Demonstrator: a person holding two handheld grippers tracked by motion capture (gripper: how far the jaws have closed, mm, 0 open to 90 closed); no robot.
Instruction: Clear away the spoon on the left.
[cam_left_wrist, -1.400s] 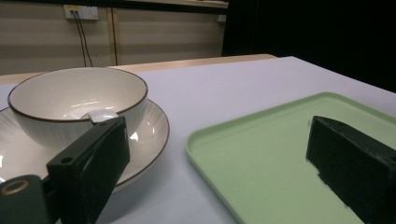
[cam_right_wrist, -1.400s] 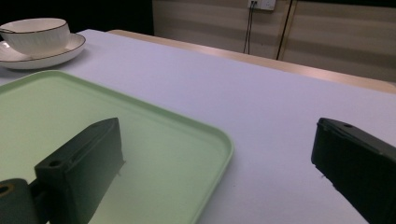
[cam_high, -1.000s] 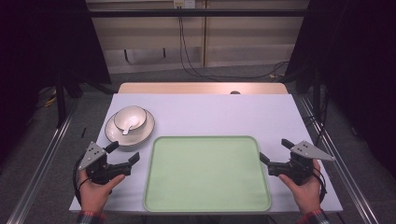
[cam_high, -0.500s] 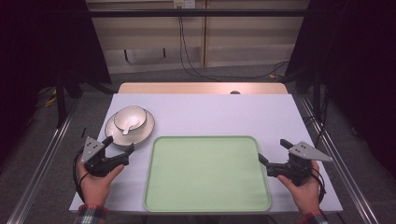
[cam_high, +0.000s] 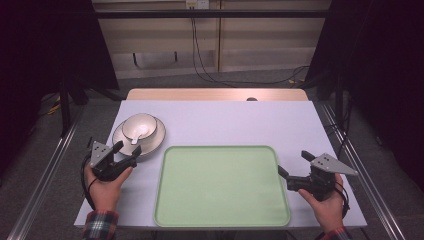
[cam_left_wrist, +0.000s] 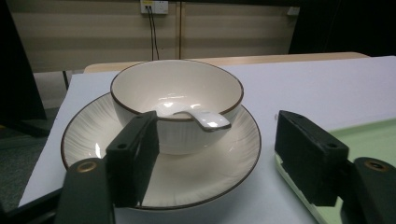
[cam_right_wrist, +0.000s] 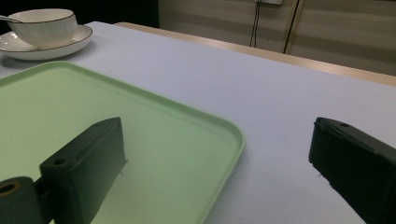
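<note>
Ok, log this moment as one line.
left gripper: open, jaws just closing, straddling plate rim | bowl with spoon on plate | right gripper: open, at tray edge

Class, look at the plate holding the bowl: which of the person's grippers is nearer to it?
Left. The left gripper sits at the plate's near rim, jaws apart; the right gripper waits beyond the green tray.

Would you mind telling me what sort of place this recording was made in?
Probably a lab or recording studio, not a home: dark black curtains flank the white-topped table, metal floor rails run beside it, and loose black cables hang from a wall socket.
</note>
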